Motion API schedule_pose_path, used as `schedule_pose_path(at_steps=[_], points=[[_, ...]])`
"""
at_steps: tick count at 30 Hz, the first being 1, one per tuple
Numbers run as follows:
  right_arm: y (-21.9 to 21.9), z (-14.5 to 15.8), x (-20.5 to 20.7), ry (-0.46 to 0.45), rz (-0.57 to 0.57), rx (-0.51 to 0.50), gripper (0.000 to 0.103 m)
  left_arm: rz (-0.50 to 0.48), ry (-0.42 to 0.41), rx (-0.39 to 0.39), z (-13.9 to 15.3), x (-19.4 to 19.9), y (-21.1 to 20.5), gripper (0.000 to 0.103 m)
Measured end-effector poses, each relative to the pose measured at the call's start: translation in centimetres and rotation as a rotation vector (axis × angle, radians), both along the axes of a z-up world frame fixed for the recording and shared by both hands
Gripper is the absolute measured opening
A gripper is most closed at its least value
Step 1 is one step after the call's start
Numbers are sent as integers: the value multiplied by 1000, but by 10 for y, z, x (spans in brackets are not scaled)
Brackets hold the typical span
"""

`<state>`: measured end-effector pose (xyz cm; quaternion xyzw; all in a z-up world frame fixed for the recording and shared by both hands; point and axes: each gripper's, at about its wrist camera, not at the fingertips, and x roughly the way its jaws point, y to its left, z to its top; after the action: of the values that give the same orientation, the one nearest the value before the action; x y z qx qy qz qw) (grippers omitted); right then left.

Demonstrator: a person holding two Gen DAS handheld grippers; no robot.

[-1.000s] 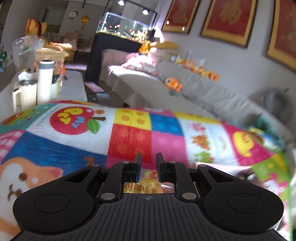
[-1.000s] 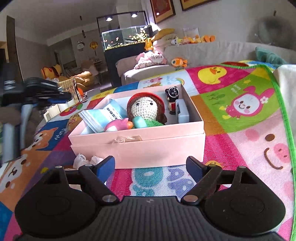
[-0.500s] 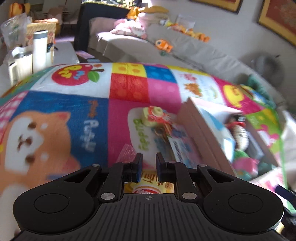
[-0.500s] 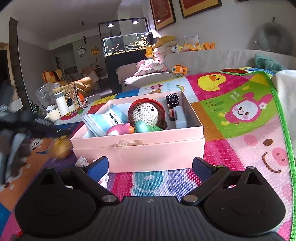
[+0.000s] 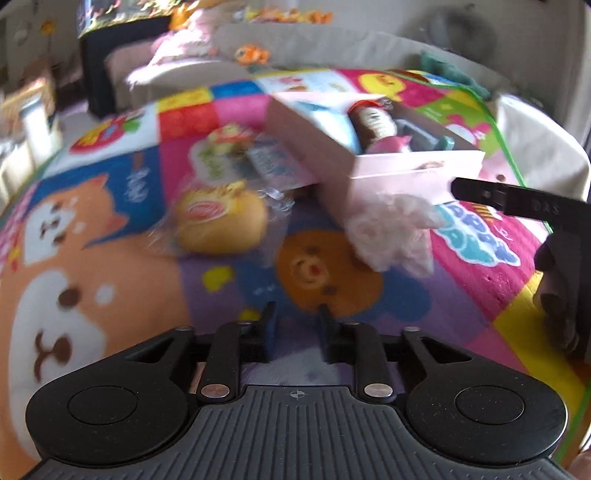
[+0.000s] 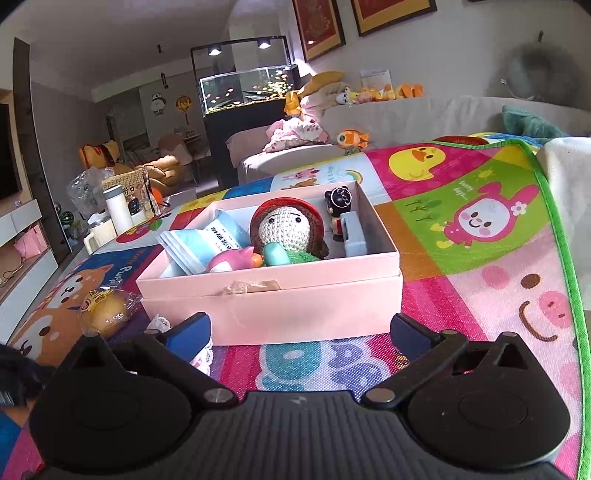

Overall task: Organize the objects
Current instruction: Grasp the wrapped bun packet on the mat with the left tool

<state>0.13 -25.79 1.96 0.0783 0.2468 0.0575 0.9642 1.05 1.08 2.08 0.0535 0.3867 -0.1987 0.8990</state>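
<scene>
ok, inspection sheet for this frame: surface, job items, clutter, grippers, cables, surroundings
Surface: colourful cartoon-print play mat.
Job's things: open pink cardboard box holds a crocheted doll with red hat, blue-and-white packet, pink toy, small black figure and grey-blue case.
Clutter: plastic-wrapped yellow bun and crumpled white wrapper lie on the mat outside the box; blurred packets sit beyond the bun.
Grippers: left gripper jaws narrowly apart, empty; right gripper wide open, empty, facing the box.
Cables: nothing seen.
Surroundings: grey sofa with plush toys, fish tank, framed red pictures.
</scene>
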Motion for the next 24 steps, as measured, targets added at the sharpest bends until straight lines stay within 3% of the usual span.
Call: schedule_pose_path(at_steps=[5,9,13,16,19,21,24], points=[[-2,-1,1,8,-6,11,103,-32,21,-15,-4,8,-25,78],[-3,0,0,7,-10,18,103,51,42,-62,-2,9,-24,78],[-4,0,0,4,-10,22,103,272,95,-278,13,18,13,74],[-4,0,1,4,-10,26,103,431,76,-377,25,33,40,74],[-4,0,0,2,-13,28,103,525,108,-456,26,57,52,74],[-4,0,0,2,-15,30,103,555,131,-466,23,76,49,75],[-4,-1,0,2,-17,29,103,583,102,-405,20,102,40,75]])
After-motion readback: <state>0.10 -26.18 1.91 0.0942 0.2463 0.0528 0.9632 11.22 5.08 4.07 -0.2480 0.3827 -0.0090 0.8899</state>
